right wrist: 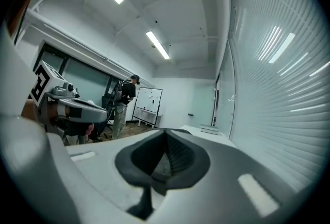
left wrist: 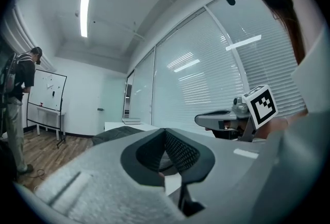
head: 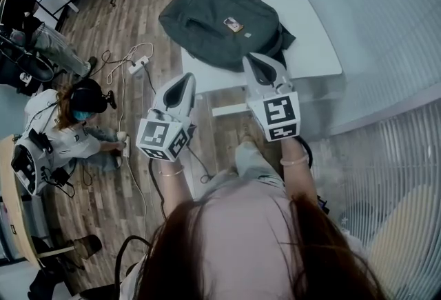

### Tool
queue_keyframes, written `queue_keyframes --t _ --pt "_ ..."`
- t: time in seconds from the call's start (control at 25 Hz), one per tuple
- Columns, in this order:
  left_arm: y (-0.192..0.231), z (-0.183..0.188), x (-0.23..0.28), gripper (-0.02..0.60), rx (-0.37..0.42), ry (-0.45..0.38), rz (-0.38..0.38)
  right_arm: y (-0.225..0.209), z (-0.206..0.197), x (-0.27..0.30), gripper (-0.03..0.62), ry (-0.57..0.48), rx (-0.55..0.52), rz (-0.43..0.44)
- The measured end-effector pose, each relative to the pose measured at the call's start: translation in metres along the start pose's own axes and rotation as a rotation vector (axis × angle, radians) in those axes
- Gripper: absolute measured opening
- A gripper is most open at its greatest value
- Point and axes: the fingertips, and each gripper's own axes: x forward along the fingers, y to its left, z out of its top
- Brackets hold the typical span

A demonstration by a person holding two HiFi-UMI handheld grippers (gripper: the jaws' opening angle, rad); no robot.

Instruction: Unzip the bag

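Note:
A dark grey backpack (head: 224, 23) lies flat on the white table (head: 310, 50), with a small tag on its front and its straps toward the far side. Both grippers are held level short of the table's near edge, apart from the bag. My left gripper (head: 186, 79) is shut with nothing between its jaws; in its own view the jaws (left wrist: 165, 134) meet, and the backpack (left wrist: 114, 135) lies beyond. My right gripper (head: 252, 58) reaches just over the bag's near edge, also shut and empty, jaws (right wrist: 165, 135) together.
A person (head: 76, 127) sits on the wooden floor at the left beside a power strip (head: 138, 64) and trailing cables. Window blinds (head: 386, 30) run along the right. A whiteboard (left wrist: 46, 93) and a standing person (left wrist: 20, 99) are at the room's far end.

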Motion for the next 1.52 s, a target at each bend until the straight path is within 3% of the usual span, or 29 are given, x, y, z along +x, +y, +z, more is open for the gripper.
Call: queue_keyframes --t 0.68,1.52 --pt "-0.014 0.003 -0.037 0.009 0.006 -0.018 0.067 0.015 0.002 -0.037 0.003 0.034 0.002 0.026" --pt "-0.048 -0.009 -0.057 0.009 0.002 -0.036 0.055 0.041 0.001 -0.054 0.003 0.011 -0.007 0.093"
